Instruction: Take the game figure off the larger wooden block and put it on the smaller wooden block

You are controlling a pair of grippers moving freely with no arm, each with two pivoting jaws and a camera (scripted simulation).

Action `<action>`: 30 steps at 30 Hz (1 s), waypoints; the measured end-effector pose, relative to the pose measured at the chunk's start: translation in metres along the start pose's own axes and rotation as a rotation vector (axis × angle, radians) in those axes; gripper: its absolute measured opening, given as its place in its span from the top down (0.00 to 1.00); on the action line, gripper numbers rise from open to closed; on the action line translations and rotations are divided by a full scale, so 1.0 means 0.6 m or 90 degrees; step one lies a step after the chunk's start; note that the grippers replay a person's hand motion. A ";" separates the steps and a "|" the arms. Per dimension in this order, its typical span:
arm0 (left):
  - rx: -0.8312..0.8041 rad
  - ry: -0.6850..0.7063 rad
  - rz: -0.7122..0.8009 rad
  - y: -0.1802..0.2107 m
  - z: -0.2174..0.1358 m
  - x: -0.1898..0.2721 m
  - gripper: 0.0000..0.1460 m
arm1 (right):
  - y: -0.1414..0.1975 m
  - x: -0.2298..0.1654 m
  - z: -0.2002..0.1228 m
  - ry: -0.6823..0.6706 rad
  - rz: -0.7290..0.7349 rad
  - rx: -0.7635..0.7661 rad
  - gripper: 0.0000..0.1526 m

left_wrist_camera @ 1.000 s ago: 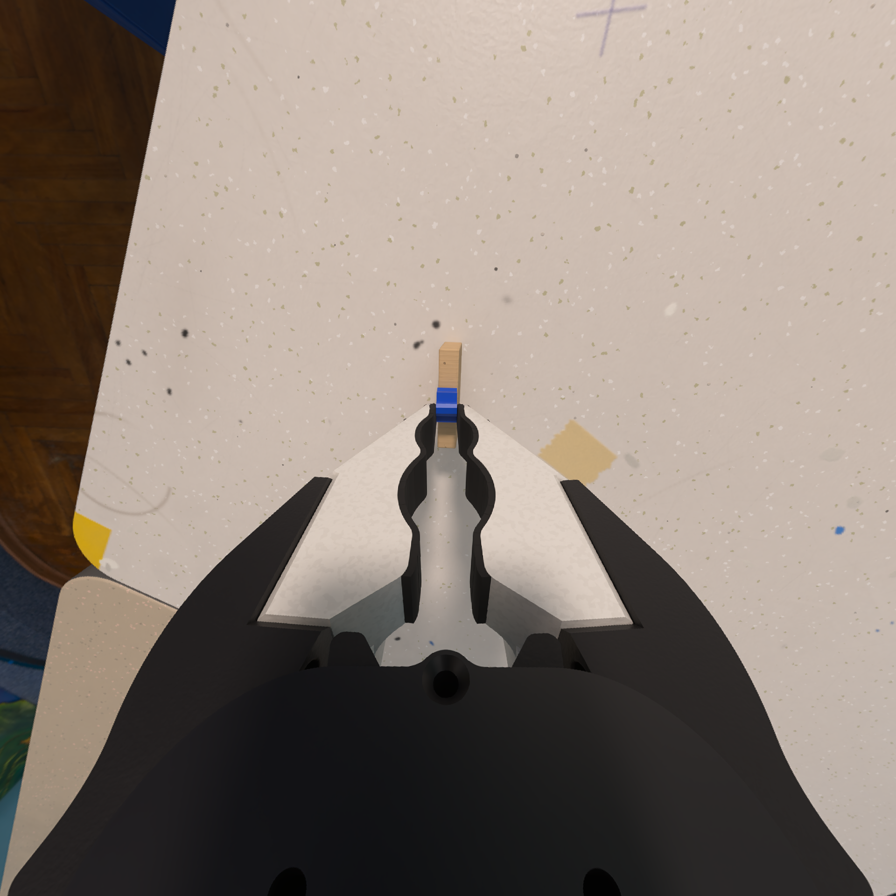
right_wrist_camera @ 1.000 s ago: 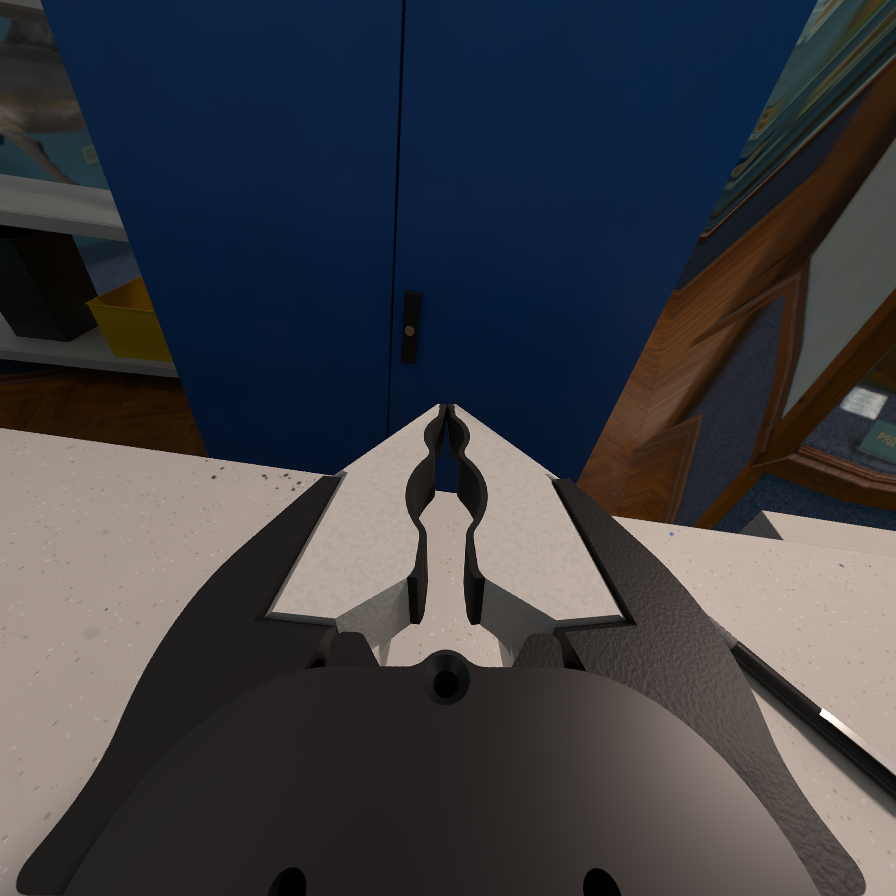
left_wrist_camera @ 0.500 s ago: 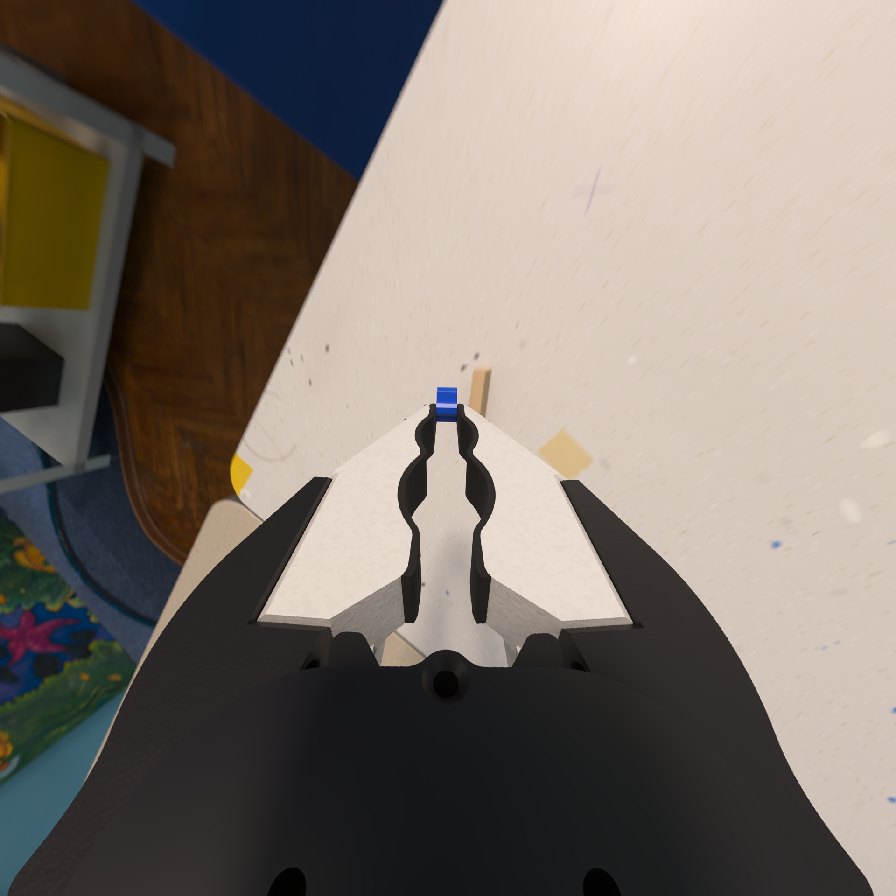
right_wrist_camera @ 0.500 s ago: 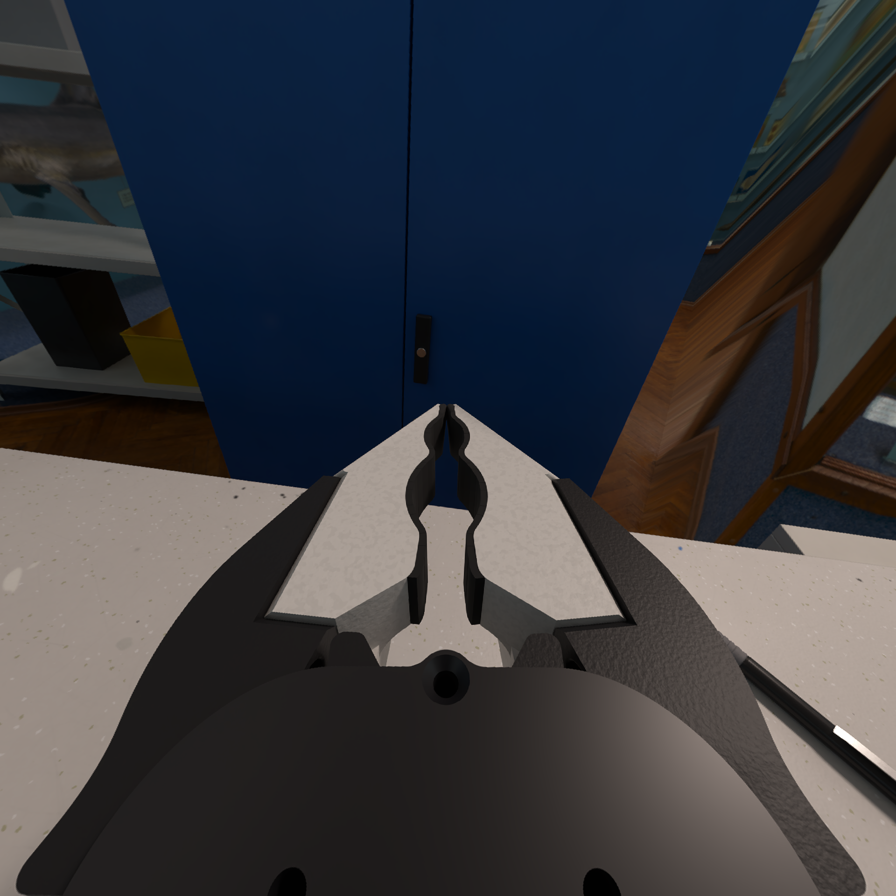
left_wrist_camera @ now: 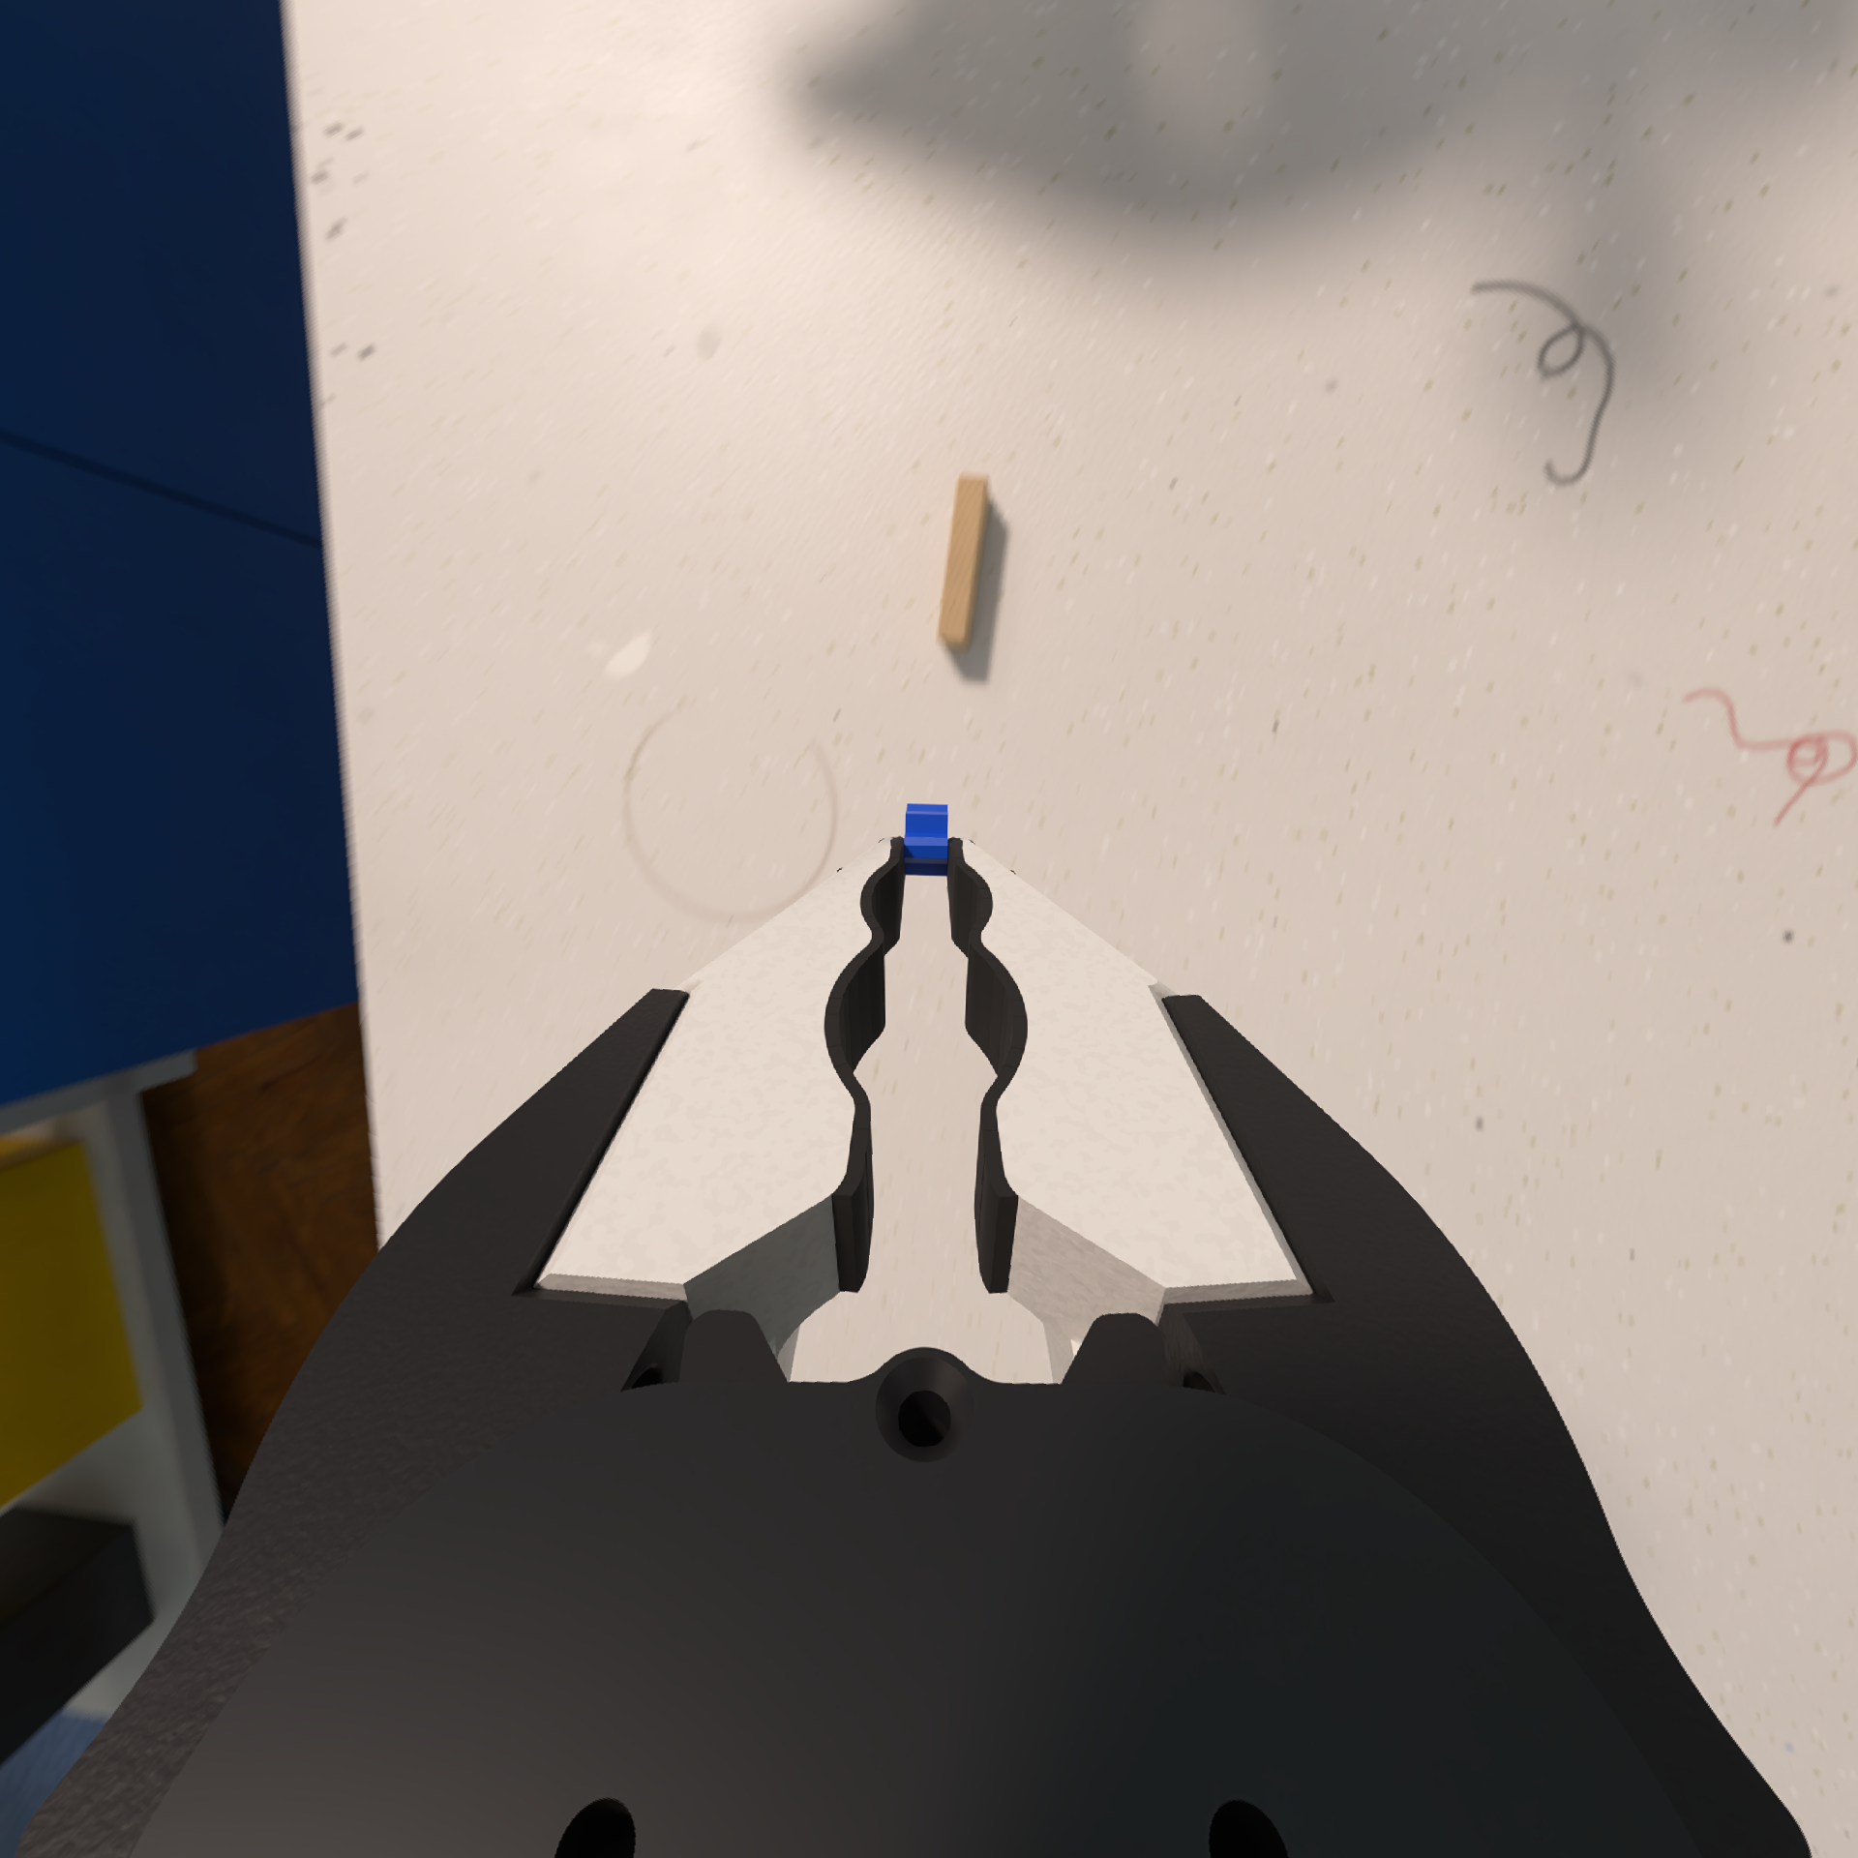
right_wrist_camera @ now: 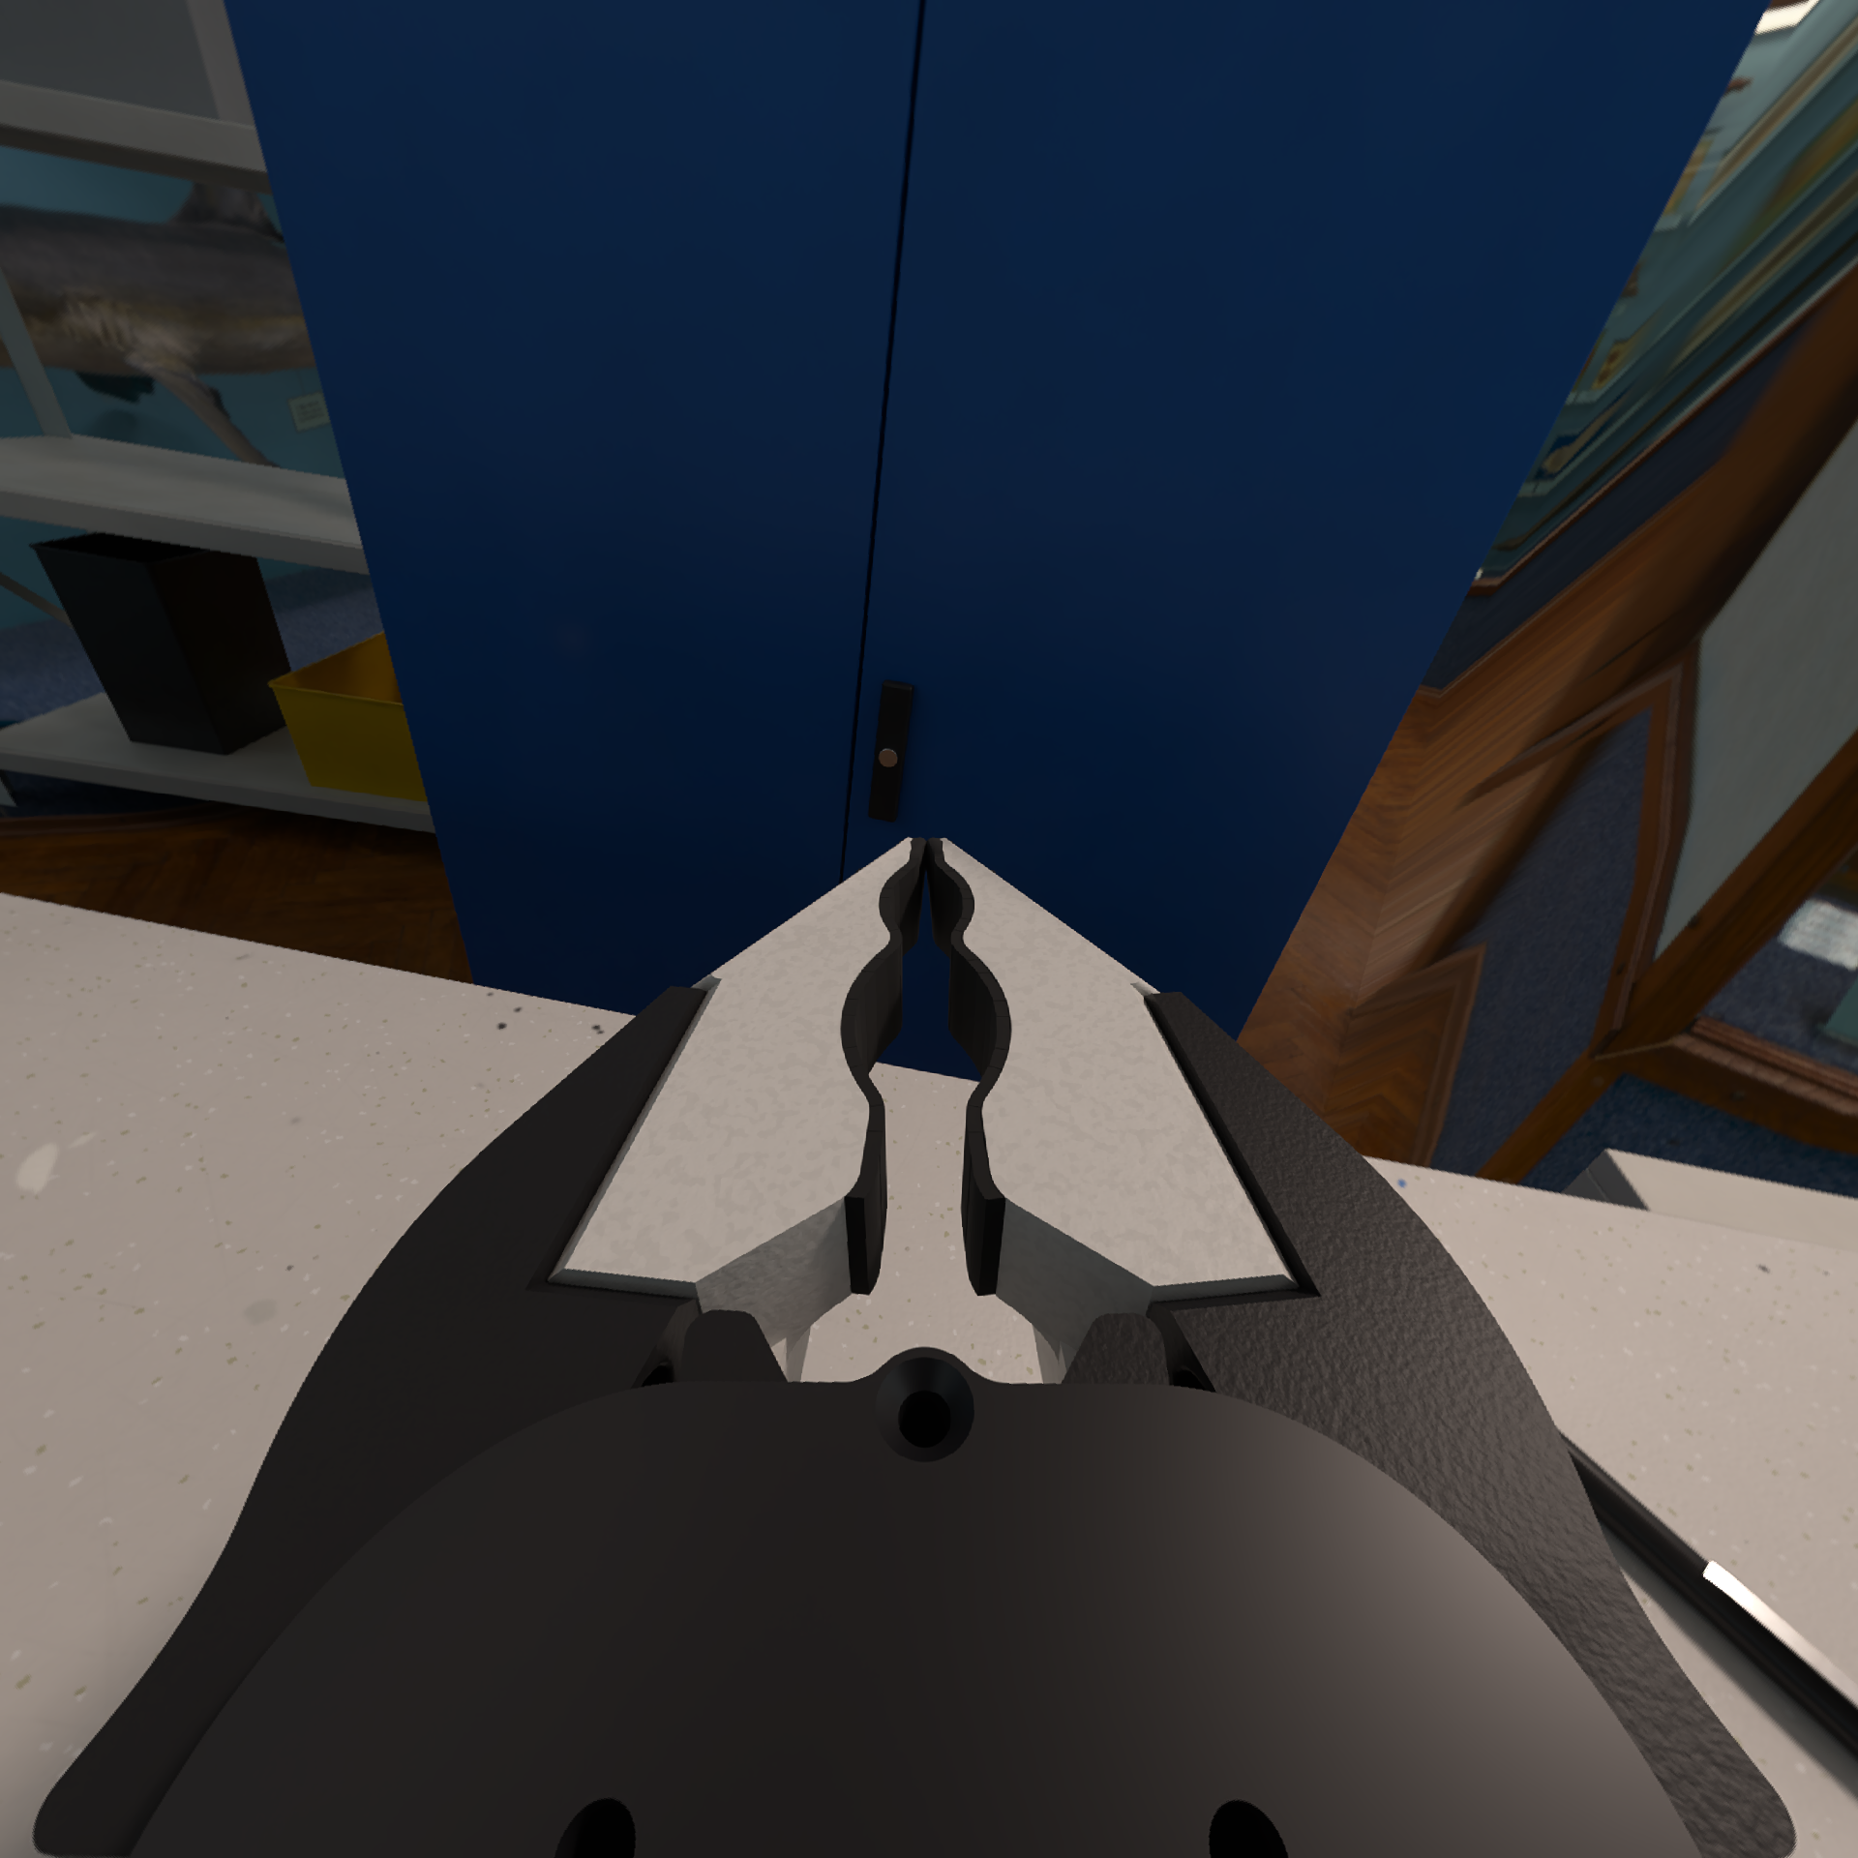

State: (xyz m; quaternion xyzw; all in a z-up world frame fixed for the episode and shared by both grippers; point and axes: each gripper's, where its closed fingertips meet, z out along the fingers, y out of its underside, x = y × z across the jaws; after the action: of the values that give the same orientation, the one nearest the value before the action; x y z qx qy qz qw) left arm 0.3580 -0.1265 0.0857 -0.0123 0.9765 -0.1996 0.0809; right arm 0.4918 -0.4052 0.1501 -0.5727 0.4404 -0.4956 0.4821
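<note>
The left claw (left_wrist_camera: 926, 867) looks steeply down on the pale speckled surface (left_wrist_camera: 1307, 905), its two fingers clenched on the small blue game figure (left_wrist_camera: 926, 837), which is pinched at the very tips and juts a little past them, lifted clear of the surface; ahead of those tips, and well apart from the figure, a slim light wooden block (left_wrist_camera: 967, 573) lies flat on the surface, its long side running roughly along the line of the fingers and a thin shadow along its right edge; only this one block shows, and which of the task's two blocks it is cannot be told; a faint pencilled ring (left_wrist_camera: 729, 810) sits on the surface just left of the fingertips, a dark scribble (left_wrist_camera: 1568, 372) lies far ahead to the right, a red scribble (left_wrist_camera: 1790, 749) lies off to the right, and a broad soft shadow (left_wrist_camera: 1156, 101) spreads farthest ahead; beyond the surface's left edge stands a dark blue cabinet (left_wrist_camera: 151, 503). The right claw (right_wrist_camera: 926, 845) grasps nothing, its fingers drawn together until the tips almost meet; it sits low over the surface, pointing level at the cabinet's doors; a thin black pen (right_wrist_camera: 1709, 1578) lies on the surface behind and to the right of its fingers.
</note>
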 end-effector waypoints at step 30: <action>0.090 0.002 -0.071 -0.066 0.087 -0.002 0.73 | -0.011 -0.038 -0.002 -0.052 -0.029 0.013 1.00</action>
State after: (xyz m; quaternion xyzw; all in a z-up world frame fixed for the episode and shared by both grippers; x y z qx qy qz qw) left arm 0.3674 -0.1831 0.0538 -0.0610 0.9579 -0.2719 0.0691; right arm 0.4877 -0.3817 0.1531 -0.5973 0.4022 -0.4873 0.4939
